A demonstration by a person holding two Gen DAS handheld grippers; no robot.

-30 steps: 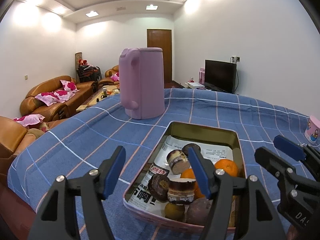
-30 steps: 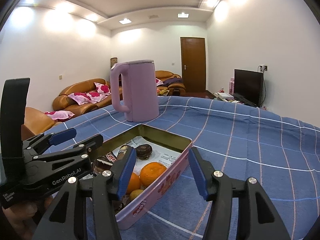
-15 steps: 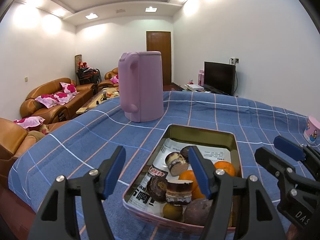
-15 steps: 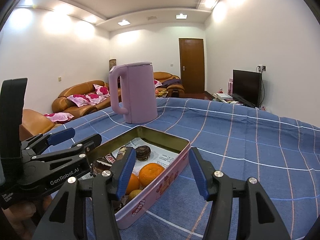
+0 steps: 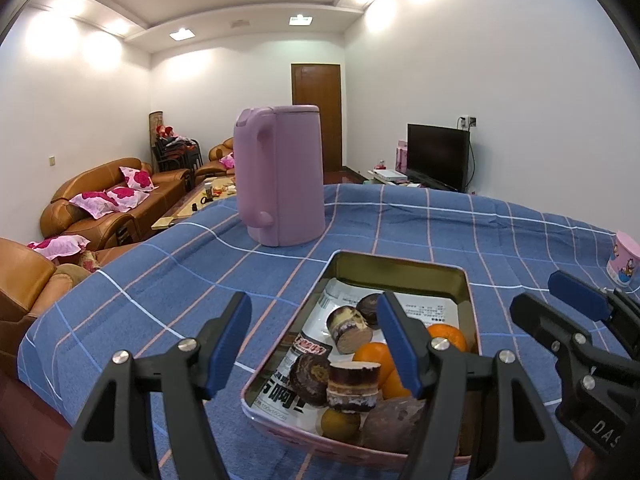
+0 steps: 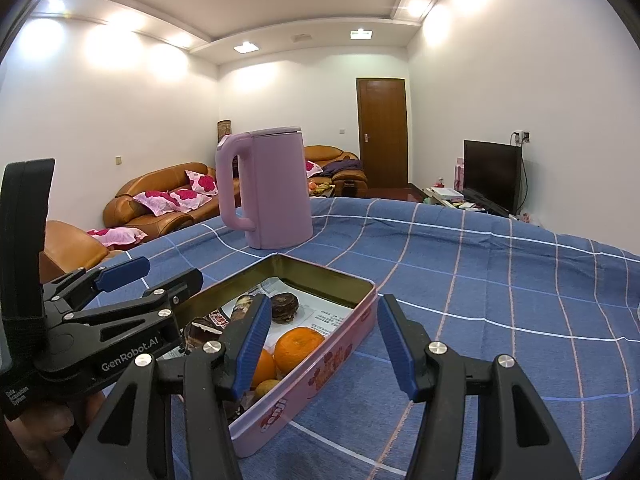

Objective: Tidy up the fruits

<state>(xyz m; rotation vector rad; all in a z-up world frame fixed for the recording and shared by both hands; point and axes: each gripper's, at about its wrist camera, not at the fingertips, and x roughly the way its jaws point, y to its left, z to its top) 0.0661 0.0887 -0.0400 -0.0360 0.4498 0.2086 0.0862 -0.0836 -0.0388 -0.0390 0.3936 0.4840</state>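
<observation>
Your left gripper [image 5: 314,340] and right gripper [image 6: 320,344] both hover with fingers parted, holding nothing. The pink tin [image 6: 316,380] sits on the blue checked table [image 6: 500,280] before you, near the lilac kettle [image 5: 284,176], with oranges [image 6: 298,348] and dark fruits inside

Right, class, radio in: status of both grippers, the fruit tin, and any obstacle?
Left gripper open, empty. Right gripper open, empty. Oranges in pink tin, untouched. Purple kettle stands behind tin, apart.
</observation>
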